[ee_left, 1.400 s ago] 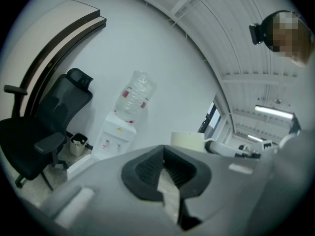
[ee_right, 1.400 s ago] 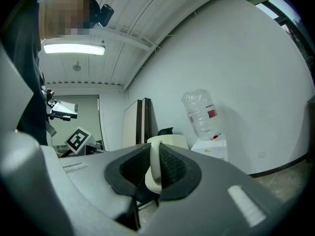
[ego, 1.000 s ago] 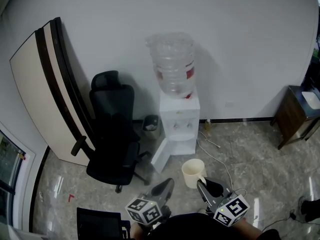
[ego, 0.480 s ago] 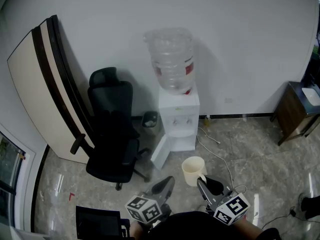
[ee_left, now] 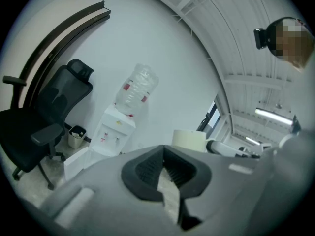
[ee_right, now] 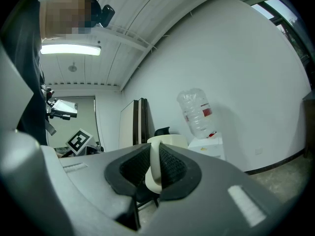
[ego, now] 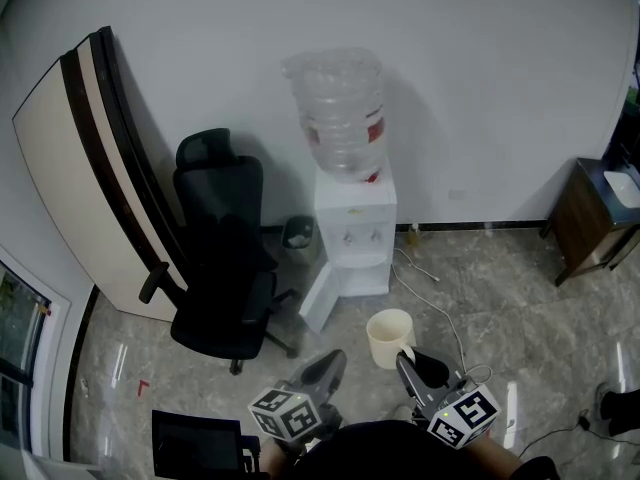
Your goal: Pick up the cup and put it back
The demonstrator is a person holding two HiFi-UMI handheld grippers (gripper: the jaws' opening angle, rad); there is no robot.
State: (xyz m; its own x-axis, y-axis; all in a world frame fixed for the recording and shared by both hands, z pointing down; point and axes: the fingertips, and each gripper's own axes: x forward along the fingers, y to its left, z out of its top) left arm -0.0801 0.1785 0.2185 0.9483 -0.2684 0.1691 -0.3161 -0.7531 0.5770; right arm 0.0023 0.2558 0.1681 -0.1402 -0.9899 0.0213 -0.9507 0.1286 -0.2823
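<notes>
A cream-coloured cup (ego: 389, 336) is hanging in the air above the grey marble floor (ego: 510, 313), not resting on anything. The right tool (ego: 408, 359) is gripping it by its handle (ee_right: 154, 167): the two dark ribbed pads are clamping the loop of the handle between them, and the cup's body is sitting just beyond the tips, upright, with its open mouth facing up. The tool is pointing roughly level.

Just beside it, the left tool (ego: 324, 369) is hovering with its jaws closed together and nothing between them. It is not touching the cup. Each tool is carrying a cube with black and white square markers (ego: 463, 416) at its rear end.

Beyond the cup, a white water dispenser (ego: 355, 236) is standing against the pale wall, with a large clear bottle (ego: 338, 113) upside down on top and its lower door (ego: 318, 304) hanging open. A white cable (ego: 432, 306) is trailing across the floor near it. A small waste bin (ego: 298, 236) is sitting just left of the dispenser, and further left a black office chair (ego: 222, 268) is standing in front of tall panels (ego: 85, 168) leaning on the wall. A dark wooden cabinet (ego: 588, 226) is standing well apart, at the far right.
</notes>
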